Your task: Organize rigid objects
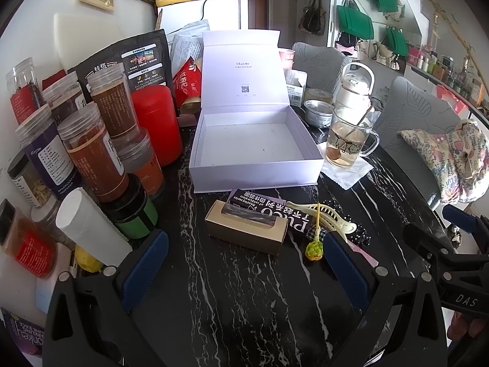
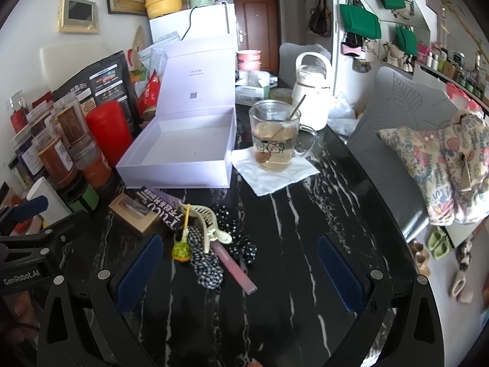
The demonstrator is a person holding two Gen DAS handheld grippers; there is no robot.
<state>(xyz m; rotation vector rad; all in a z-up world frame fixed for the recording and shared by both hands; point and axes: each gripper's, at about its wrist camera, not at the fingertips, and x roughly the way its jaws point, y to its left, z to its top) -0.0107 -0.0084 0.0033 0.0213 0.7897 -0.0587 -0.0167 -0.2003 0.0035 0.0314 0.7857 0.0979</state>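
Observation:
An open white box (image 1: 253, 143) (image 2: 183, 150) with its lid raised stands empty on the black marble table (image 1: 244, 290) (image 2: 290, 229). In front of it lie a small gold carton (image 1: 244, 229) (image 2: 134, 214), a black "PUCO" pack (image 1: 275, 211) (image 2: 162, 211), a cream hair claw (image 1: 321, 217) (image 2: 207, 223), a lollipop (image 1: 314, 244) (image 2: 181, 244), a checked scrunchie (image 2: 204, 260) and a pink stick (image 2: 235, 269). My left gripper (image 1: 244, 269) is open just short of the gold carton. My right gripper (image 2: 241, 272) is open around the scrunchie and stick.
Several jars and a red canister (image 1: 156, 122) (image 2: 107, 128) crowd the table's left side. A glass mug with a spoon (image 1: 348, 140) (image 2: 275, 134) sits on a napkin right of the box. A grey chair with a patterned cushion (image 2: 443, 165) stands at the right.

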